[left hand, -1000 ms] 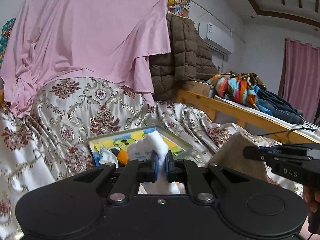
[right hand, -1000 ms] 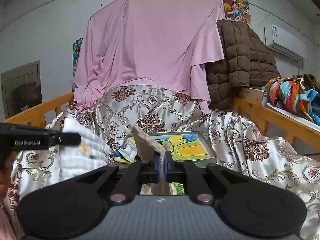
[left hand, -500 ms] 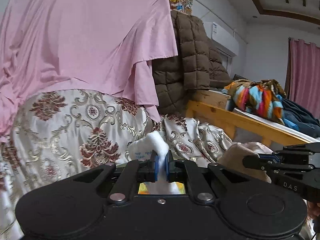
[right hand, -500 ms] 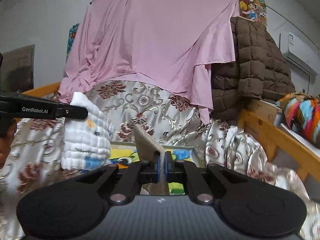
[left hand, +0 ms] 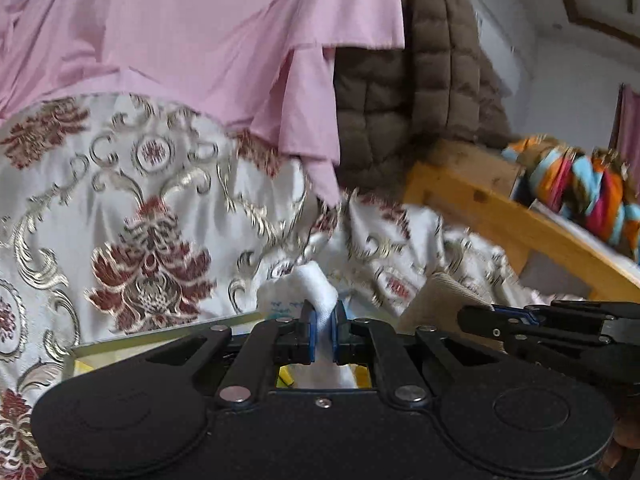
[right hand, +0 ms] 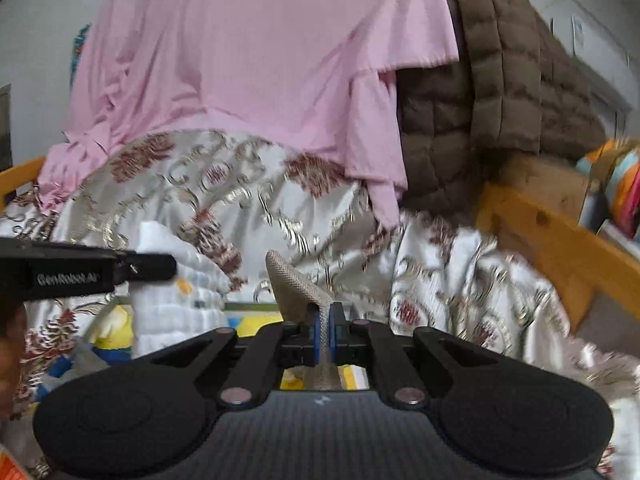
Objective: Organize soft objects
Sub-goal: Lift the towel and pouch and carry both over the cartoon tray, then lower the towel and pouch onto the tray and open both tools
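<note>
My left gripper (left hand: 323, 322) is shut on a white quilted cloth (left hand: 308, 284) and holds it up above a tray with a yellow and blue picture (left hand: 120, 350). The same cloth shows at the left of the right wrist view (right hand: 172, 296), with the left gripper's arm (right hand: 80, 274) across it. My right gripper (right hand: 326, 324) is shut on a tan woven cloth (right hand: 294, 284), also held up over the tray (right hand: 248, 318). The tan cloth and the right gripper (left hand: 520, 318) show at the right of the left wrist view.
A floral satin bedspread (left hand: 120, 200) covers the bed behind the tray. A pink sheet (right hand: 260, 60) and a brown quilted jacket (right hand: 500, 100) hang behind. A wooden bed rail (right hand: 560, 240) runs at the right, with a colourful cloth bundle (left hand: 580, 188) on it.
Both grippers have moved forward and tilted upward with their cloths still held. The tray has dropped low in both views and the hanging sheet and jacket look closer.
</note>
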The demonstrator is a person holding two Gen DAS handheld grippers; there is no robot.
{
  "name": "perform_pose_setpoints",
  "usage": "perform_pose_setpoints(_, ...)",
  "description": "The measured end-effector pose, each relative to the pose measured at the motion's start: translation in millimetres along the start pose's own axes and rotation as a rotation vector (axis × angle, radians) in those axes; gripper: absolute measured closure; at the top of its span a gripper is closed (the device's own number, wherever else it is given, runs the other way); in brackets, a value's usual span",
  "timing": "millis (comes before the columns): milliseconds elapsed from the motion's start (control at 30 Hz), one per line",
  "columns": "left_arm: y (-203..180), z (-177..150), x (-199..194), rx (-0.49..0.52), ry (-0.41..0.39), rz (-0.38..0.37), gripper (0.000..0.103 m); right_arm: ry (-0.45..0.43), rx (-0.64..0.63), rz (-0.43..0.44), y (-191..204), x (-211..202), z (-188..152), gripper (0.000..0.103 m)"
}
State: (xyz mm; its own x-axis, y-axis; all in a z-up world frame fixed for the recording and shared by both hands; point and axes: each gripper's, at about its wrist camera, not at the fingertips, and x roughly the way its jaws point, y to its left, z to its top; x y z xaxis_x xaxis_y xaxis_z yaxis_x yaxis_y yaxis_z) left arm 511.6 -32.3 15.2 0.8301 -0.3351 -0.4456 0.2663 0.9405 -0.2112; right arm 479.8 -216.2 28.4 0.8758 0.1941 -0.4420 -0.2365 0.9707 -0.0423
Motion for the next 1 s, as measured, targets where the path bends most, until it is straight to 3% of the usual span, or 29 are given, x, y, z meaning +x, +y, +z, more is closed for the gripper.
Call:
perform_pose_setpoints(200, 11, -10, 15, 0.030, 0.051, 0.015, 0.096, 0.065, 0.030, 0.044, 6, 35, -13, 0.097)
perform_pose_setpoints(533, 43, -38, 11, 0.008, 0.144, 0.114, 0.093, 0.103, -0.019, 0.144, 46, 45, -22, 0.089)
perform_pose_setpoints(733, 45, -51, -8, -0.001, 0.137, 0.148, 0.078, 0.116, -0.049, 0.148, 61, 37, -32, 0.070)
perform_pose_setpoints(900, 36, -49, -37, -0.002, 0.098, 0.159, 0.061, 0.088, -0.006, 0.147, 55, 14, -36, 0.039)
perform_pose_setpoints(1000, 28, -44, -64, -0.008, 0.059, 0.160, 0.048, 0.043, 0.023, 0.169, 50, -10, -32, 0.030)
